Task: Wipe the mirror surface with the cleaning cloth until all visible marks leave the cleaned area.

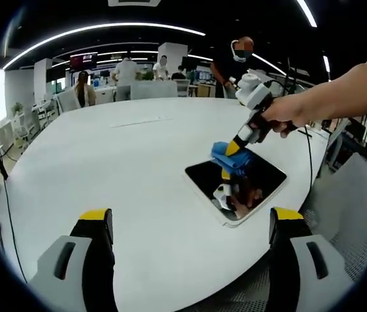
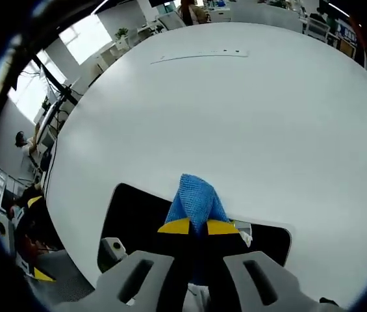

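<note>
A flat mirror (image 1: 248,188) with a white rim lies on the white table near its right edge. It reflects dark ceiling and the gripper. A blue cleaning cloth (image 1: 230,156) rests on the mirror's far corner, pinched by my right gripper (image 1: 234,149), which a hand holds from the right. In the right gripper view the blue cloth (image 2: 197,200) sticks out between the shut yellow-tipped jaws of the right gripper (image 2: 197,227) over the dark mirror (image 2: 134,218). My left gripper (image 1: 193,218) stands open, short of the mirror, nothing between its jaws.
The round white table (image 1: 118,156) stretches far to the left and back. A mesh chair (image 1: 355,208) stands at the right beside the table edge. Several people and desks are far behind the table. A cable (image 1: 4,195) hangs at the left edge.
</note>
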A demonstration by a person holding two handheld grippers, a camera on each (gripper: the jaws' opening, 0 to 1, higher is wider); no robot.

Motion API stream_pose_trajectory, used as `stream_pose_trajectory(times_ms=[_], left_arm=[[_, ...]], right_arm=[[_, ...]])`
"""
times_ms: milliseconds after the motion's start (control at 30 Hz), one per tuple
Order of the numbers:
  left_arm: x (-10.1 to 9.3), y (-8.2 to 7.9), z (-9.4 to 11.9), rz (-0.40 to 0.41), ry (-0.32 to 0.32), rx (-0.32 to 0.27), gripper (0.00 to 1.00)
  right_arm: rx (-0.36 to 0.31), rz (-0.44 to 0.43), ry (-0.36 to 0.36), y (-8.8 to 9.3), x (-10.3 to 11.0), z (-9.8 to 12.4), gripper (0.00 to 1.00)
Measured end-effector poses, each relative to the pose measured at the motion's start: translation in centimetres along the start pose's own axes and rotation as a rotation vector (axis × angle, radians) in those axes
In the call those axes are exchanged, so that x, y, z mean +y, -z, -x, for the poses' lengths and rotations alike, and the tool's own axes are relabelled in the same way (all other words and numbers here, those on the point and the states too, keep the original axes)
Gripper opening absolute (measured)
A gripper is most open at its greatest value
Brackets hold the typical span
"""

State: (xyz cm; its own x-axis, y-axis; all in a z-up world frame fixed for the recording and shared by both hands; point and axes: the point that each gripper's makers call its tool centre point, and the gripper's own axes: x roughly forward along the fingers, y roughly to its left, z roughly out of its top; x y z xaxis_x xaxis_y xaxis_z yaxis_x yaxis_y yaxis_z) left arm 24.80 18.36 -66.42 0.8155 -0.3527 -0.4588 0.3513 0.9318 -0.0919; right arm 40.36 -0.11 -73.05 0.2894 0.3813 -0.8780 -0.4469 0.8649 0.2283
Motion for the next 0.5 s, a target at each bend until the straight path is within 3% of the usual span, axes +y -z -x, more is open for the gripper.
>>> stream_pose_trajectory(times_ms=[500], left_arm=[[-0.1, 0.0, -0.1, 0.002, -0.002, 0.0, 0.99]], right_arm=[[0.002, -0.004, 0.019, 0.0, -1.7, 0.2, 0.01]])
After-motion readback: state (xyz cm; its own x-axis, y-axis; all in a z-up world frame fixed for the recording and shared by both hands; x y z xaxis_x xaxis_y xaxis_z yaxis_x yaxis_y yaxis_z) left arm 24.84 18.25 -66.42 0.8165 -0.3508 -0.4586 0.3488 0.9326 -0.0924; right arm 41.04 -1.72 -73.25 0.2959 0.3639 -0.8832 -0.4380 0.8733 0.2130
